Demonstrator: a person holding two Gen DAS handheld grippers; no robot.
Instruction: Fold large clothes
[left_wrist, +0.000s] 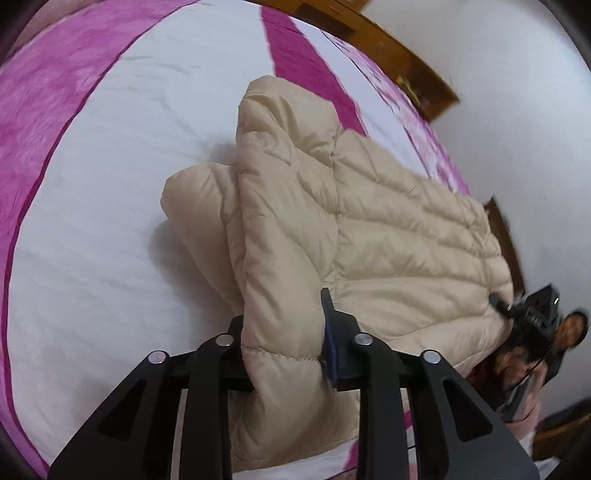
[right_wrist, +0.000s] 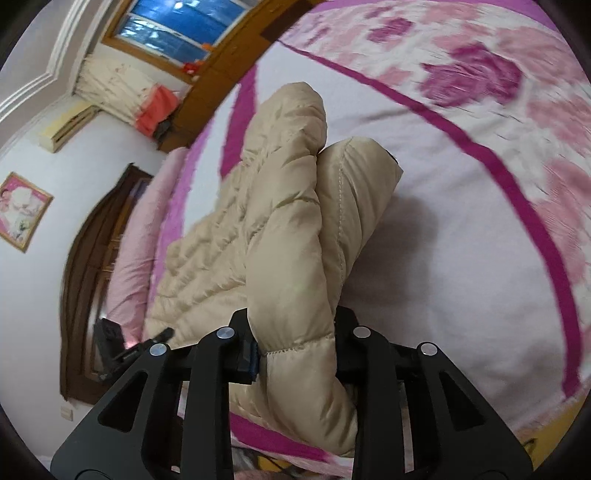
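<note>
Left hand-held gripper is clamped narrow on a puffy corner of the beige quilted down jacket, a thick fold of hem bunched between its jaws. From there the jacket runs straight ahead and off to that gripper's right across the bed, with one sleeve doubled up just left of the pinched edge. Over on the other side, the right hand-held gripper is squeezed onto the matching corner, and here the jacket stretches ahead and to its left, a rolled sleeve sitting just right of the grip. So the long axis points away from both grippers, each one holding its own near corner. I'd guess the next bit is carrying that near edge forward over the body.
</note>
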